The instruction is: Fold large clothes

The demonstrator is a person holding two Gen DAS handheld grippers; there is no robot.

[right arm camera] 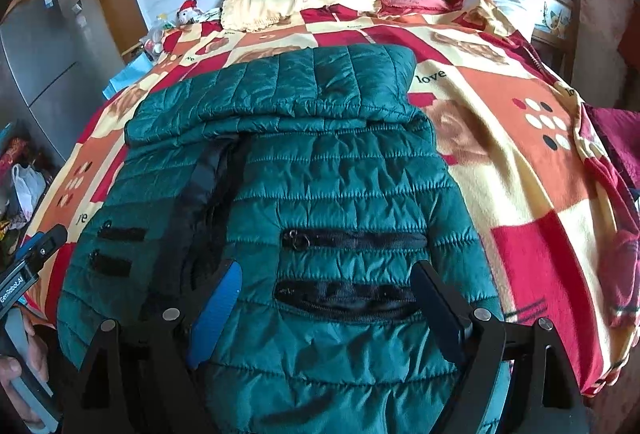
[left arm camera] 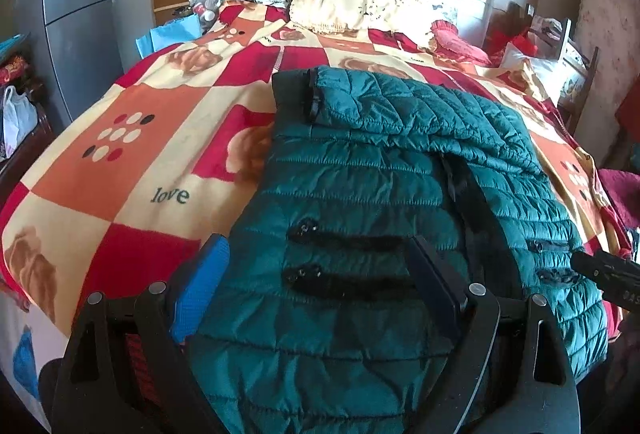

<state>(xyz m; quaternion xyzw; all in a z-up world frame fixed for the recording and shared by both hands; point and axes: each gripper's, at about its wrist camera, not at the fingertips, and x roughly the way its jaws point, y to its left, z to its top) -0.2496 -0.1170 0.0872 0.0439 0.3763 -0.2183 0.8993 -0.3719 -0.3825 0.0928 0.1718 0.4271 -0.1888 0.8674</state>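
A teal quilted jacket (left arm camera: 360, 170) (right arm camera: 320, 170) lies front up on the bed, its hem toward me. Its sleeves are folded across the chest, and one black cuff (left arm camera: 313, 96) shows. My left gripper (left arm camera: 316, 246) is open over the jacket's lower left part, above two black pocket zips (left arm camera: 348, 258); it also shows at the left edge of the right wrist view (right arm camera: 32, 262). My right gripper (right arm camera: 328, 268) is open over the lower right part, its fingers straddling two pocket zips (right arm camera: 352, 266); its tip shows in the left wrist view (left arm camera: 608, 274). Neither gripper pinches any fabric.
The bed carries a red, orange and cream checked blanket (left arm camera: 140, 154) (right arm camera: 520, 154) with cream and red pillows (left arm camera: 352, 6) at the head. A grey refrigerator (left arm camera: 72, 14) stands to the left, and a chair with piled things (right arm camera: 540, 6) to the right. A hand (right arm camera: 16, 374) holds the left gripper's handle.
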